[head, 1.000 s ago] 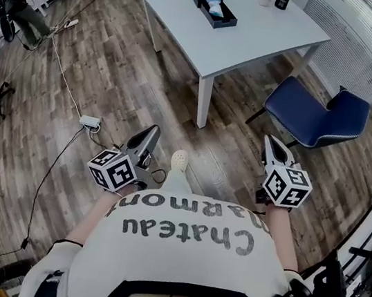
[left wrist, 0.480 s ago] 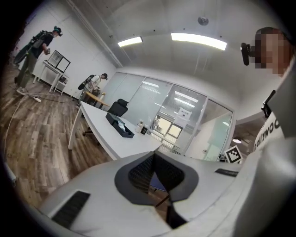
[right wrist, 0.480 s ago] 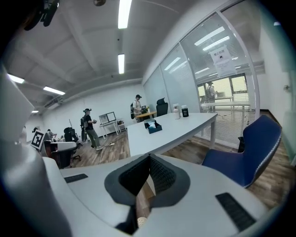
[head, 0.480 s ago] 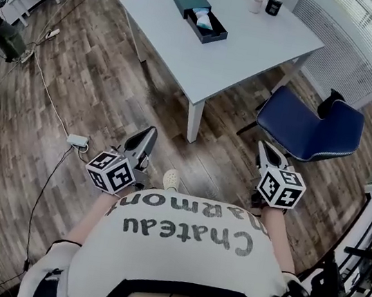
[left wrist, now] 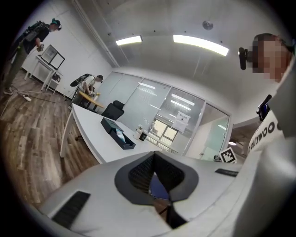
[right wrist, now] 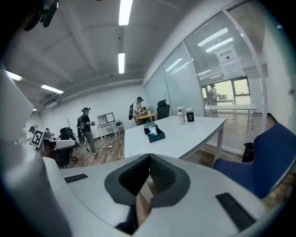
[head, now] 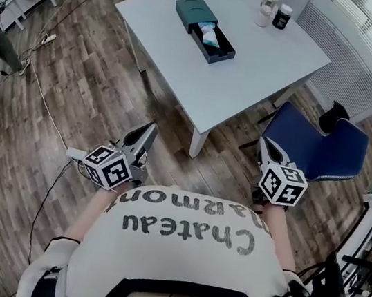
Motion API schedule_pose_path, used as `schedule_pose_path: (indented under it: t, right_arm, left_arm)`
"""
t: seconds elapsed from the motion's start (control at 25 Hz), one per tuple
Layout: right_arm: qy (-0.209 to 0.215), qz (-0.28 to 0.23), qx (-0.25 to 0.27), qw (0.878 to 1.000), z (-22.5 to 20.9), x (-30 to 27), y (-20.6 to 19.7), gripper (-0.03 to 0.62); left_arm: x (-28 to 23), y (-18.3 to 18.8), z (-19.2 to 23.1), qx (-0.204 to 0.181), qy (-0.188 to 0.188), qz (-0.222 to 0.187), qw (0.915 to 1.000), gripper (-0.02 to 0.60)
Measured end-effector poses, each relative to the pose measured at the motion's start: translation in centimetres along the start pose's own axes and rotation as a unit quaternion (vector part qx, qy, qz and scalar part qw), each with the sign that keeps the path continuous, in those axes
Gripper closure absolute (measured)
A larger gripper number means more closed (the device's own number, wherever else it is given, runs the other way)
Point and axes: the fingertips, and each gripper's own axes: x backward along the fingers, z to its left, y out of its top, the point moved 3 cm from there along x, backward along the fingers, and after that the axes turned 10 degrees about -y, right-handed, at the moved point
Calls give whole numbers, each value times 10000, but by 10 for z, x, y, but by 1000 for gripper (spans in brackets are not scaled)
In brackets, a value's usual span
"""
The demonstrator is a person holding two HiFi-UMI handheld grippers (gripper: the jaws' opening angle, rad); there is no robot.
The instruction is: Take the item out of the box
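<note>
The left gripper (head: 149,130) and the right gripper (head: 266,146) hang at the person's waist, each with its jaws pressed together on nothing, which suits walking up, not reaching. The box (head: 196,7) lies well apart from both on the bench (head: 270,60), its tray slid open with the pale item (head: 209,36) lying in it, so 1 gripper will likely need to open once near
</note>
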Motion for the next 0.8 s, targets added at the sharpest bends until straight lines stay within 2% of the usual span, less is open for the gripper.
schedule_pose_path:
  t: [0.52, 0.8]
  right_arm:
    - [47, 104, 97, 9999, 47, -73, 23, 595]
    - [-120, 147, 38, 9998, 43, -85, 21, 595]
  left_arm:
    - [-9, 37, 74, 22, 68, 137, 9999, 591]
    - [-17, 41, 94, 55, 22, 116, 9999, 591]
